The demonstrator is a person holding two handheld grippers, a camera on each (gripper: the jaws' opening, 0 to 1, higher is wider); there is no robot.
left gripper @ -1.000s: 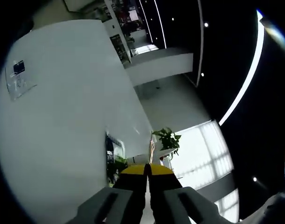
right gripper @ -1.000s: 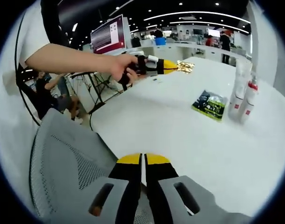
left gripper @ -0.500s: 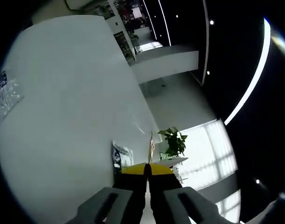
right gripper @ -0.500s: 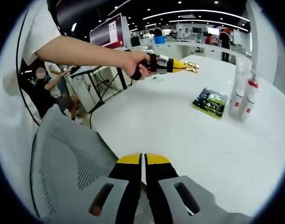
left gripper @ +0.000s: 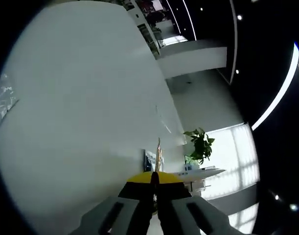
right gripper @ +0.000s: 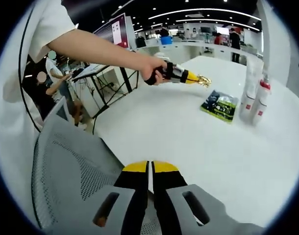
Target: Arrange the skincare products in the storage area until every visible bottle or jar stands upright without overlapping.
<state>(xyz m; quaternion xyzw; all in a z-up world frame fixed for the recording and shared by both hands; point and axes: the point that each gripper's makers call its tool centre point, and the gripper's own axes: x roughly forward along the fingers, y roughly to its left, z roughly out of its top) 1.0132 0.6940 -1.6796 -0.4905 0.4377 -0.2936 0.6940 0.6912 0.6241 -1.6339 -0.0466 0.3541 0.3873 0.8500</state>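
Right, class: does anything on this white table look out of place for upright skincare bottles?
Yes. A green-and-black flat sachet lies flat beside two upright white bottles with red caps, and the left tongs are shut on a gold foil packet.

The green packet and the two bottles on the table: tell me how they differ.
The green packet lies flat on the white table; the two bottles stand upright. The packet is dark green and black with print; the bottles are white, and one has a red cap. The packet lies nearer the left gripper than the bottles do. Both rest on the table, close together.
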